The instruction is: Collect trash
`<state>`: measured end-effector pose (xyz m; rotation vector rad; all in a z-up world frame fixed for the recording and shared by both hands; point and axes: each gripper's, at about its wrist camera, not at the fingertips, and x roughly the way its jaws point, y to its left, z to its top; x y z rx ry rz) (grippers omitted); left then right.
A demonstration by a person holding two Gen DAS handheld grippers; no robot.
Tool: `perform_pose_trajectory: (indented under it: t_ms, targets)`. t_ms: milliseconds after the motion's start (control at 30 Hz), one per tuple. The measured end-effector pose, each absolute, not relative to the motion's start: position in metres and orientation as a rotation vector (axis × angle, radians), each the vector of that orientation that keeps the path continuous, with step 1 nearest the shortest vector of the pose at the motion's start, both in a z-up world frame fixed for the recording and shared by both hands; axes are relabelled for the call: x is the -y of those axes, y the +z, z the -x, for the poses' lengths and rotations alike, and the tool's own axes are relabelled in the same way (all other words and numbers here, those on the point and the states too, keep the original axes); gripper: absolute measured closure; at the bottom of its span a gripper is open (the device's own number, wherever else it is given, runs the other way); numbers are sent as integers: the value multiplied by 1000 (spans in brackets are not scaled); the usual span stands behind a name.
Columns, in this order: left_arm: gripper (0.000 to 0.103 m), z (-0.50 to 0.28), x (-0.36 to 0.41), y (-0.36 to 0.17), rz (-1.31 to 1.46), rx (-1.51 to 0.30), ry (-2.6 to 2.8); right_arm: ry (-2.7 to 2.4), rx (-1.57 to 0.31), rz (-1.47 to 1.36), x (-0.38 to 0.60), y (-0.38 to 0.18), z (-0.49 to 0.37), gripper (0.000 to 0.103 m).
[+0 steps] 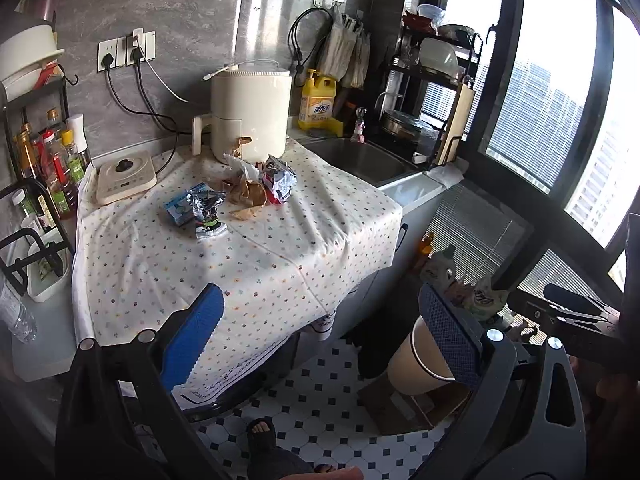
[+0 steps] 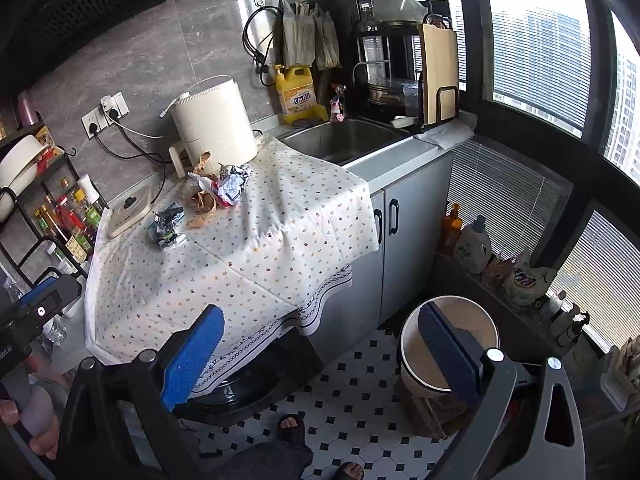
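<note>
Left gripper point(image 1: 320, 336) hanging spread wide, blue pads gripping nothing; right gripper point(image 2: 320, 344) likewise gaping, empty. Round tan-and-white trash bucket point(image 2: 460, 328) sitting on checkered floor tile point(image 2: 352, 392) below right. Farther off, crumpled paper and foil wrappers point(image 1: 256, 184) lying on dotted white tablecloth point(image 1: 240, 256), just before cream cylindrical appliance point(image 1: 250, 112).

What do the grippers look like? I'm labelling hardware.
Both the left gripper and the right gripper match: black linkage arms with silver round pivot bolts, and two flat fingers with textured blue pads. No cables show.
</note>
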<state>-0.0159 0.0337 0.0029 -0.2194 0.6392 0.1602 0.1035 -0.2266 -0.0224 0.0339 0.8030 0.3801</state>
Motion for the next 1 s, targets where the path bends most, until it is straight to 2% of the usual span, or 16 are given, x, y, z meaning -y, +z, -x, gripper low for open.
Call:
perform_pose_trajectory:
  t_ms: [333,400,667,833,1000]
  targets:
    - [7,-40,-102,-19,282,-645,188,375,-826,-44,178,-36,-154,11]
    - [10,-57,-119,-23,302,-655,187,384,-847,-60,165,-37,-171,15]
    - [16,-116,-183,-49,322,-677,202,400,-846,-12,99,-46,-228,16]
    - [24,-148,-219,-73,342,-726,199,406,-876,-14,62,-56,-254,19]
    - [27,-177,-243,-98,344,-791,189,390,-894,-22,37,-64,-276,20]
